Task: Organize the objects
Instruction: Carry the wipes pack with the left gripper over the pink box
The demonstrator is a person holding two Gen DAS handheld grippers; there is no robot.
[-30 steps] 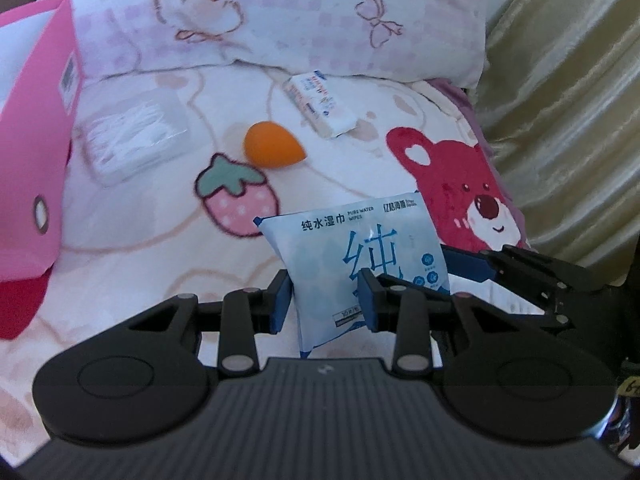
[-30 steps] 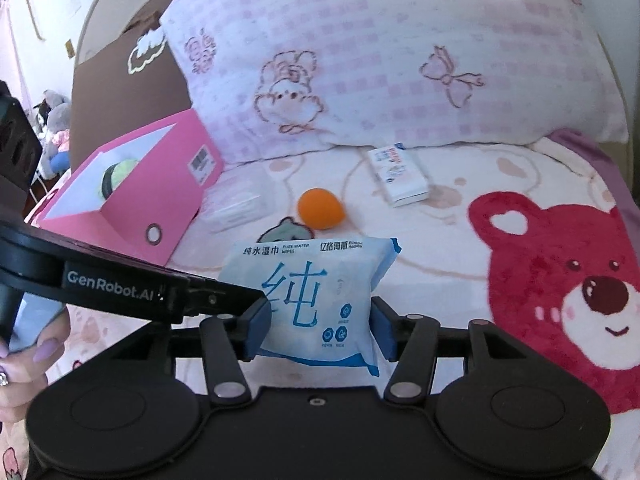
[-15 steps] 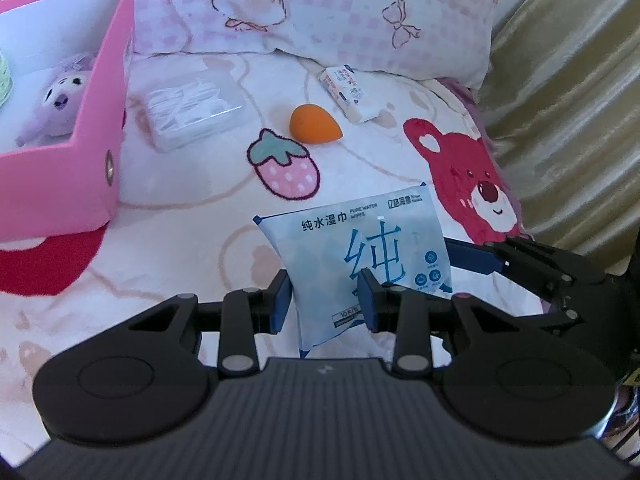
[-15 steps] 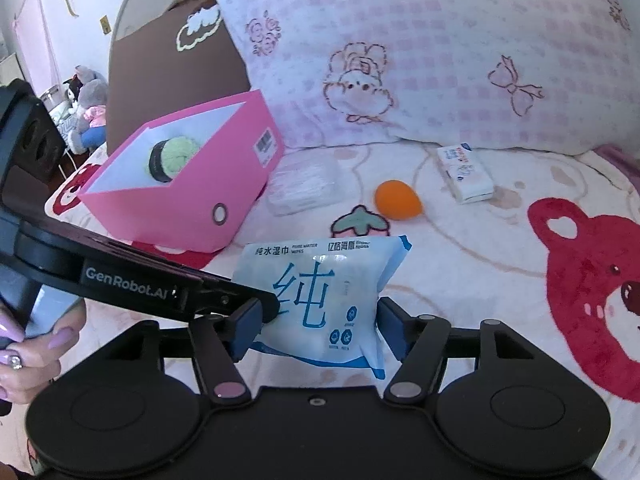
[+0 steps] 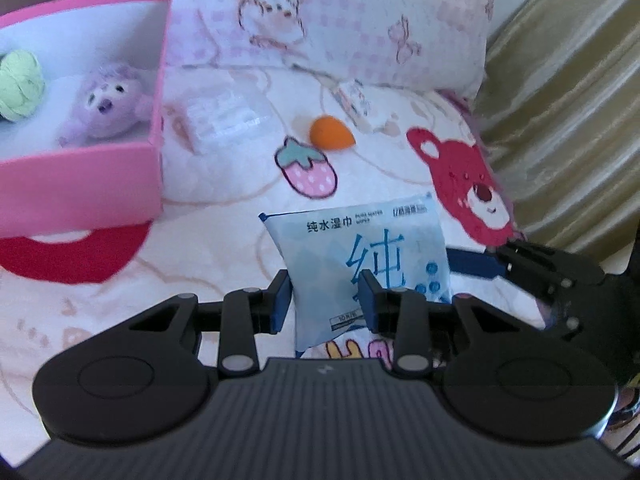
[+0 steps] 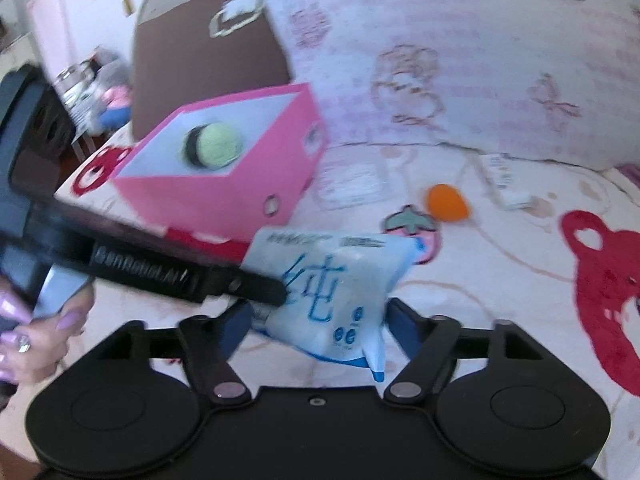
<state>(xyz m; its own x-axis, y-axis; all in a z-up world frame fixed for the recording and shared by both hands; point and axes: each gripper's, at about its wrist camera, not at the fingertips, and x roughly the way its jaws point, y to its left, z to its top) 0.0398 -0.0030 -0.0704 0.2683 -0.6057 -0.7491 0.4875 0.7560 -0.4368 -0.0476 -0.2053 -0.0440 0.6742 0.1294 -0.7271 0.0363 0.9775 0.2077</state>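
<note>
A light blue pack of wet wipes (image 5: pixel 360 248) hangs above the bed, and my left gripper (image 5: pixel 323 300) is shut on its lower edge. In the right wrist view the same pack (image 6: pixel 332 280) sits between the jaws of my right gripper (image 6: pixel 320 320). Those jaws are opening, and their blue pads stand a little off the pack's sides. The left gripper's finger (image 6: pixel 256 288) reaches in from the left and pinches the pack. An open pink box (image 5: pixel 80 184) stands to the left with a purple plush toy (image 5: pixel 104 104) and a green ball (image 5: pixel 20 84) inside.
On the printed bedspread lie an orange sponge (image 5: pixel 331 131), a clear plastic box (image 5: pixel 224 120) and a small tissue pack (image 5: pixel 356 104). A pink checked pillow (image 5: pixel 340 12) lines the back and a gold curtain (image 5: pixel 568 100) hangs at right. A hand (image 6: pixel 36 336) holds the left gripper.
Both grippers have carried the pack left toward the pink box and a little up. The right gripper's jaws have spread away from the pack; the left stays clamped.
</note>
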